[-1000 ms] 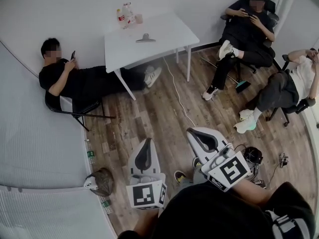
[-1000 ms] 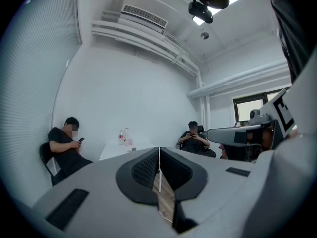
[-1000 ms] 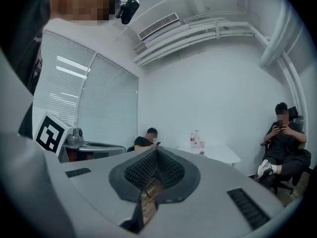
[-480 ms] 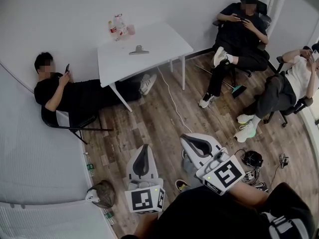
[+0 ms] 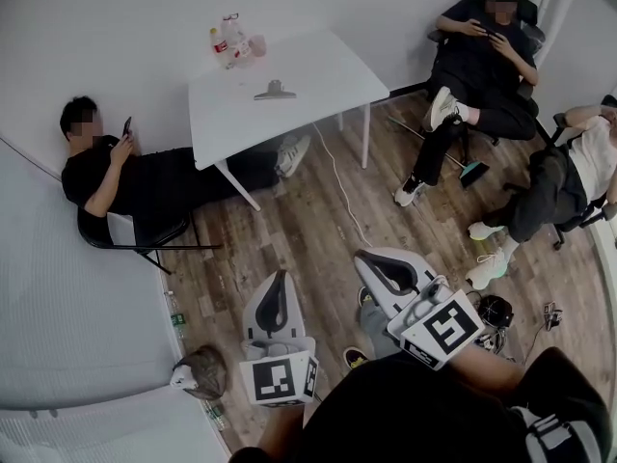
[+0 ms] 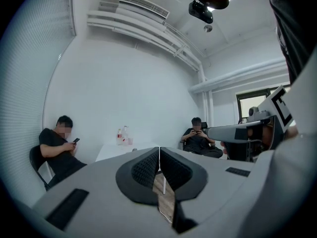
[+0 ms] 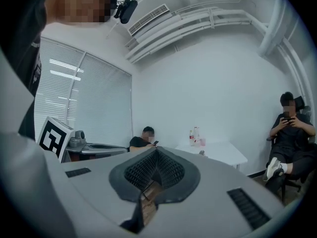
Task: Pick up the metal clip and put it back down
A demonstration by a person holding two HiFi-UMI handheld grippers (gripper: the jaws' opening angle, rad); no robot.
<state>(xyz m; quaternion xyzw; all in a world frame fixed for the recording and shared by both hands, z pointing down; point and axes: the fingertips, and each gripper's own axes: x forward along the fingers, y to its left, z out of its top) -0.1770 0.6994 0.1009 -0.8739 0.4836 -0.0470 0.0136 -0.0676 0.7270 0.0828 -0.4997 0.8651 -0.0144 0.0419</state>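
From the head view, the metal clip (image 5: 275,91) lay near the middle of the white tabletop (image 5: 323,70), with some bottles (image 5: 229,42) at its far corner. The left gripper (image 5: 281,275) and the right gripper (image 5: 370,260) were held side by side over the wooden floor (image 5: 308,210), well apart from the tabletop.

In the left gripper view, the left gripper (image 6: 159,149) had its jaws pressed together with nothing between them.

In the right gripper view, the right gripper (image 7: 156,149) was likewise pressed together and empty, and the metal clip (image 7: 201,152) showed as a small shape on the tabletop (image 7: 223,153) ahead
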